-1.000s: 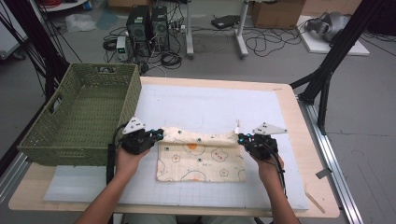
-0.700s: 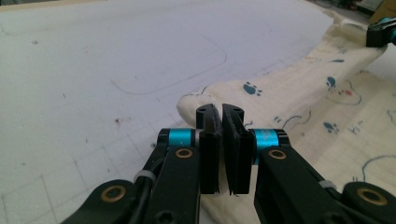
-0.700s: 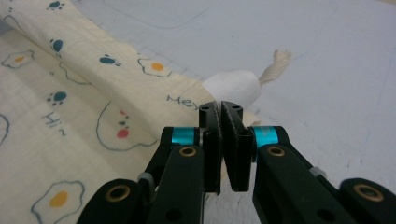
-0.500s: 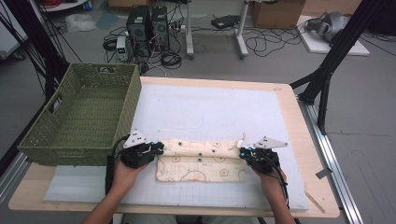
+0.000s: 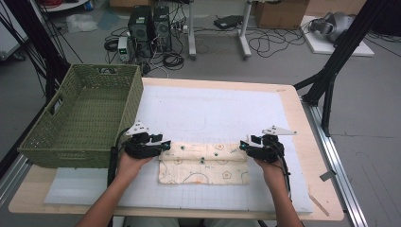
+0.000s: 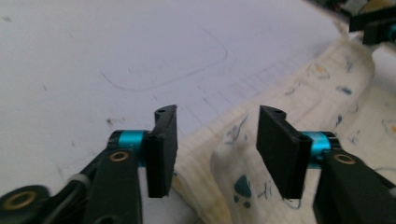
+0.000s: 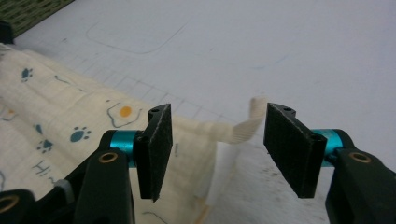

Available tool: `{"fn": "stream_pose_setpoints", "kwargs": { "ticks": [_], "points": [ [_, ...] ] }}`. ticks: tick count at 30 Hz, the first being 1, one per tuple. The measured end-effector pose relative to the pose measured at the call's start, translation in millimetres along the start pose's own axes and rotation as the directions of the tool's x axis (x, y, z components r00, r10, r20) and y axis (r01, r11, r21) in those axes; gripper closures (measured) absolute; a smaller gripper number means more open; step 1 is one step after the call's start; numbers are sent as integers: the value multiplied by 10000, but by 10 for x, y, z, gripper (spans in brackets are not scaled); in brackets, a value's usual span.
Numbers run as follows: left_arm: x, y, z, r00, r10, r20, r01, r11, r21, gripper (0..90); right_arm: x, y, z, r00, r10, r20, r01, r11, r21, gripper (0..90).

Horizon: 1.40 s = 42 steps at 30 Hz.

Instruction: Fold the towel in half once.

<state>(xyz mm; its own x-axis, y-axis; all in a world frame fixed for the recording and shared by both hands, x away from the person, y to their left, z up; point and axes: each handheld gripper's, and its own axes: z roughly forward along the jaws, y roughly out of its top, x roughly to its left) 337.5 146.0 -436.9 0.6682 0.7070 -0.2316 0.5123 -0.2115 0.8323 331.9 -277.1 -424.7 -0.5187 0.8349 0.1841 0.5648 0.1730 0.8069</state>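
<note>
Since half a second ago I have let go of the folded edge, so both my tongs now gape wide and the cream printed cloth (image 5: 204, 163) lies as a narrow folded band on the white mat (image 5: 213, 113). My left gripper (image 5: 163, 144) sits at the cloth's 9 o'clock end with its jaws spread either side of the rumpled fold, holding nothing, and my right gripper (image 5: 243, 145) sits at the 3 o'clock end, jaws just as wide around a loose corner. The green wicker basket (image 5: 61, 142) stands at 10 o'clock from the cloth, on the table's left edge.
</note>
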Motion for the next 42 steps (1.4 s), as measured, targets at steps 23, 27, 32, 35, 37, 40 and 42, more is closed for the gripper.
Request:
{"fn": "stream_pose_setpoints", "kwargs": {
  "ticks": [23, 27, 32, 35, 37, 40, 42],
  "points": [
    [-308, -185, -450, 9916, 805, 1010, -697, 9920, -1056, 857, 237, -287, -502, 9771, -1693, -1292, 1647, 9853, -452, 851],
    [-349, -284, -477, 9878, 826, 1318, -728, 9943, -773, 856, 250, -384, -546, 9764, -1733, -1290, 1705, 9848, -330, 849],
    [-315, -314, -474, 9887, 335, 1462, -222, 9967, -782, 541, 233, -450, -552, 9768, -1653, -1365, 1658, 9861, -76, 673],
    [-287, -273, -538, 9905, 305, 1342, -122, 9907, -1354, 467, 173, -420, -646, 9810, -1228, -1505, 1129, 9910, -723, 602],
    [-260, -262, -570, 9916, 235, 1270, -24, 9865, -1636, 461, 133, -402, -712, 9823, -1026, -1570, 864, 9905, -1068, 585],
    [-195, -254, -599, 9949, 14, 1007, 173, 9825, -1856, 460, 70, -403, -762, 9883, -765, -1318, 595, 9900, -1281, 570],
    [-167, -251, -580, 9976, -202, 667, 310, 9857, -1654, 464, 42, -413, -746, 9924, -653, -1042, 530, 9917, -1168, 567]
  ]
}}
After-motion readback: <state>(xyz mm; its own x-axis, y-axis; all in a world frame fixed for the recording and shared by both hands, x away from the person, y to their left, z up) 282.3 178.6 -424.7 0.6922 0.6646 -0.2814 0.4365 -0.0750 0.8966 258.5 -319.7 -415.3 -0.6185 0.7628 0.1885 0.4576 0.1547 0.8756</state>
